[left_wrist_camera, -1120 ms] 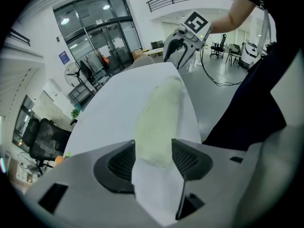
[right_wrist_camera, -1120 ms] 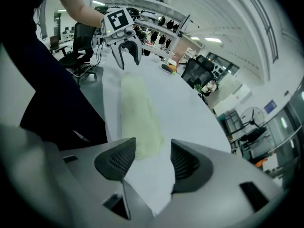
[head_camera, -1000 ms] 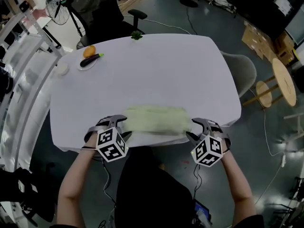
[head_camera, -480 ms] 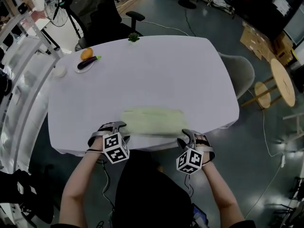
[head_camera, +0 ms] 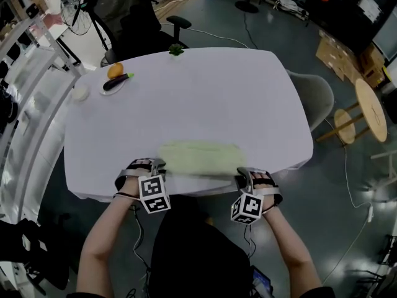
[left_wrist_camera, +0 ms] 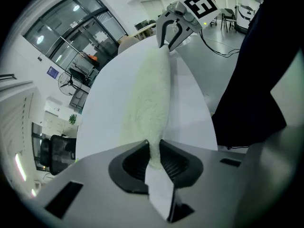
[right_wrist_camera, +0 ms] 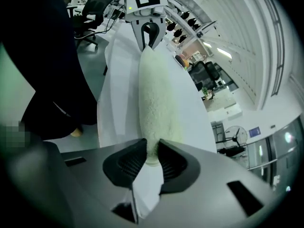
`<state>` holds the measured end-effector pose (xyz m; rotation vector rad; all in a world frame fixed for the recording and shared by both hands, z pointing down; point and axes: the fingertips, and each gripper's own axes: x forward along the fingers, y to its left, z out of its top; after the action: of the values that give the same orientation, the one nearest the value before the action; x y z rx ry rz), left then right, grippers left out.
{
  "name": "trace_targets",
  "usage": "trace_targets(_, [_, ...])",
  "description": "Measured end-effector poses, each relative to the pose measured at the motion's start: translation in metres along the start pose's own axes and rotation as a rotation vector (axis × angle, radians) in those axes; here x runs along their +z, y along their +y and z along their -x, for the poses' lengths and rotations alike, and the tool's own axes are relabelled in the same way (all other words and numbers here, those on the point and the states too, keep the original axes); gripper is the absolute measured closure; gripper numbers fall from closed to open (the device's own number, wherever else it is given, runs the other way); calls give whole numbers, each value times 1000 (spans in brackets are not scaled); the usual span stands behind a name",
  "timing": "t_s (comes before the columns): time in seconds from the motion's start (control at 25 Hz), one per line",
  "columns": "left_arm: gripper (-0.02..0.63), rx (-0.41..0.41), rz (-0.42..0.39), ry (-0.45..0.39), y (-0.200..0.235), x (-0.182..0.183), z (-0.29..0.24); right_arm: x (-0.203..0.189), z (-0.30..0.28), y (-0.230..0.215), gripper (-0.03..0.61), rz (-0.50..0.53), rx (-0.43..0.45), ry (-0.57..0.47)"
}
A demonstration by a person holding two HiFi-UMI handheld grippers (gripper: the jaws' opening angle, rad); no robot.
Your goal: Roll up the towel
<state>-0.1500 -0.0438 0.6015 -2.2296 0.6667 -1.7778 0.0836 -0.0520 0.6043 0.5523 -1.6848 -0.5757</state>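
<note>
No text or number is legible — the blue wall sign [left_wrist_camera: 51, 71] is too small.

Head view overhead, gripper views (sharing towel [head_camera: 200, 158])

The towel [head_camera: 200, 158] was pale green and fluffy, folded into a long narrow band. It lay flat near the 6 o'clock edge of the white table [head_camera: 186, 98], its ends pointing toward 3 and 9 o'clock.
</note>
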Motion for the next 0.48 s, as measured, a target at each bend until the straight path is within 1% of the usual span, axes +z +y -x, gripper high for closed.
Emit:
trace_targets(0.12, [538,-16,8,4,-12,-1,11,2,10,7,495,30,19,-16])
trace_targets(0.32, [538,-31,27,4,-44,-4,24,2,27,28,495,55,42,-42])
trace_targets(0.4, [537,-39,22,5,-50,-6,24,2,27,32,495,68,51,-46])
trace_targets(0.48, [537,-68,23,10,-50,-6,25,3,25,31,495,67,84,-49])
